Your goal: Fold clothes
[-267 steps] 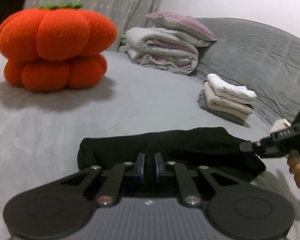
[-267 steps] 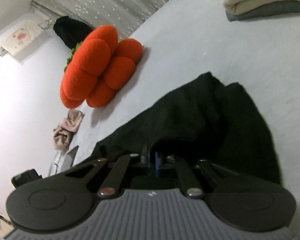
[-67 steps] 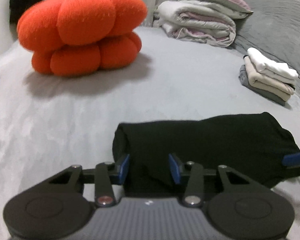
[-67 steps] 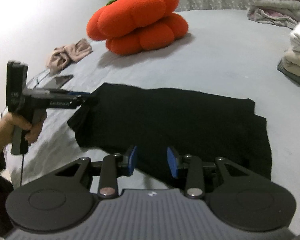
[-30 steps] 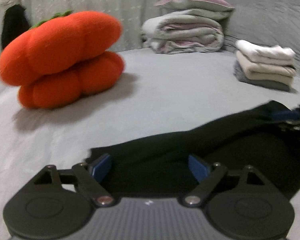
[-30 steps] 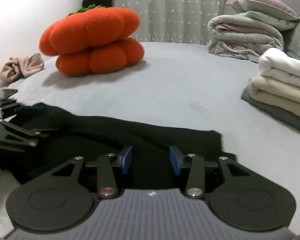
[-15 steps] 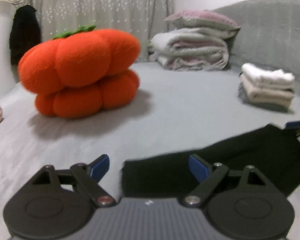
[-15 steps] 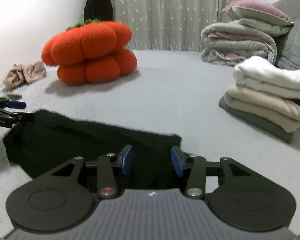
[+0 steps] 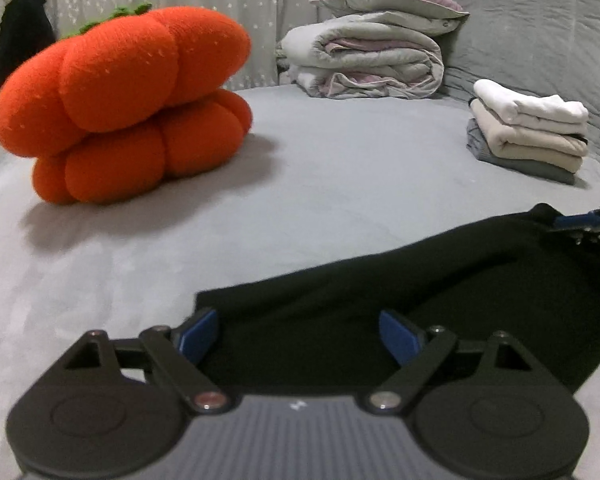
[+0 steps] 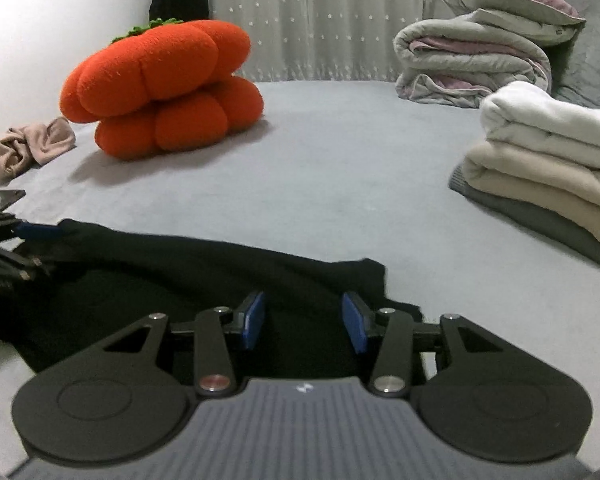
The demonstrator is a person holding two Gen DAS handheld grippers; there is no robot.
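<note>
black knit garment (image 9: pixel 420 300) folded long, lower frame | left gripper (image 9: pixel 300 332) wide, right gripper (image 10: pixel 303 318) parted, both empty | folded cream-and-grey clothes stack (image 10: pixel 548 160) right | further folds likely left

One black garment (image 9: pixel 440 304) lies near; far left sits one orange pumpkin cushion (image 9: pixel 124 104). Far right: one stack of three folded clothes (image 9: pixel 528 132), one rolled duvet (image 9: pixel 364 64), one pillow (image 9: pixel 384 0).

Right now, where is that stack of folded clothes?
The stack of folded clothes sits on the bed's right side, in front of the rolled duvet and beyond the black garment.
</note>
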